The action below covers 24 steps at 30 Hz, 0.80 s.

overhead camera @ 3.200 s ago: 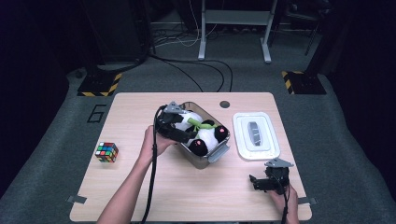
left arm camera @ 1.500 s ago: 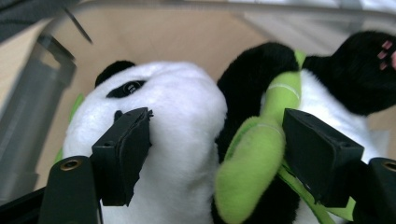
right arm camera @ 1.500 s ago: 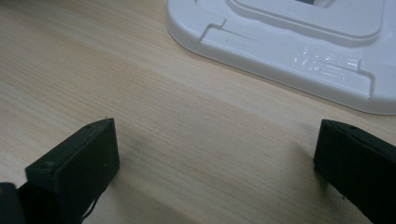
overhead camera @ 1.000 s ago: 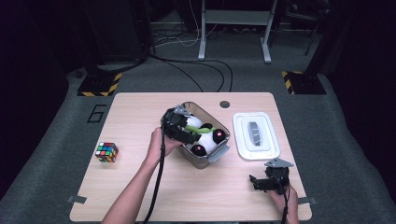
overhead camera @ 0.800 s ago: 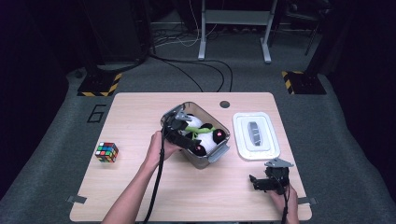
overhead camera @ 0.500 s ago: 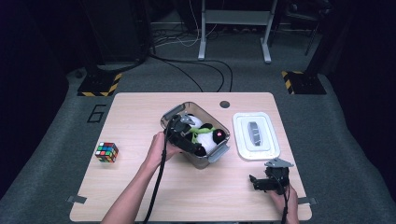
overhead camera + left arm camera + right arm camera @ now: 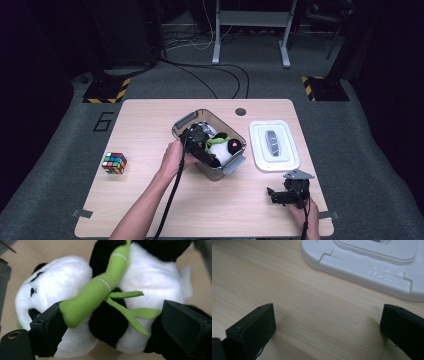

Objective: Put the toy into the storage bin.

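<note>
On the wooden counter (image 7: pixel 150 200), a grey bin (image 7: pixel 186 120) holds a plush panda (image 7: pixel 225 147); left tongs (image 7: pixel 202 145) have just spread, straddling it loosely; right tongs (image 7: pixel 281 196) gape empty.

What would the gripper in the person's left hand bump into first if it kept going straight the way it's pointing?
Most likely the toy panda lying in the clear box. The left gripper points right at it, jaws wide on either side of its body, the green bamboo stick between them. How close the pads are is hard to tell.
</note>
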Tool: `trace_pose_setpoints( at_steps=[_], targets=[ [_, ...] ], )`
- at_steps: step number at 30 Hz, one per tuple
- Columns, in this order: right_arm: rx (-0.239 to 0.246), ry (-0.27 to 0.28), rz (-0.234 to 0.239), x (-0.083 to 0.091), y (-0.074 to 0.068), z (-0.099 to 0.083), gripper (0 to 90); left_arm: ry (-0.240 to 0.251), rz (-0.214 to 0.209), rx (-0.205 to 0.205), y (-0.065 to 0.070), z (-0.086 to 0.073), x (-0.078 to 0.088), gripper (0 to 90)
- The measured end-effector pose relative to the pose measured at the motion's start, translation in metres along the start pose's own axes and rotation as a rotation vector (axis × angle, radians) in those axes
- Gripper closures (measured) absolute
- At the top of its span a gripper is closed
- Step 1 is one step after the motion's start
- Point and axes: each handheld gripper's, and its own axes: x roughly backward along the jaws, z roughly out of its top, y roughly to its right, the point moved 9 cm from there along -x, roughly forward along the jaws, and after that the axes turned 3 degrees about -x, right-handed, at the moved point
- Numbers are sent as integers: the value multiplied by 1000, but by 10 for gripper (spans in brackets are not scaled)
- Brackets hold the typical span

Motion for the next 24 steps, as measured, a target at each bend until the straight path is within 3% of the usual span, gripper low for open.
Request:
trace_pose_setpoints(
  at_steps=[1, 2, 9, 13, 24],
  targets=[
    [1, 0, 0, 0, 0, 0, 0, 21, -14, 9, 0, 0, 3, 109],
    [-3, -1, 0, 0, 0, 0, 0, 71, -40, 48, -2, 1, 9, 110],
    [-1, 0, 0, 0, 0, 0, 0, 128, -54, 96, -11, -6, 27, 93],
    [1, 0, 0, 0, 0, 0, 0, 165, -27, 128, -20, -14, 45, 83],
    [-4, -1, 0, 0, 0, 0, 0, 210, 34, 154, -38, -37, 75, 81]
  ],
)
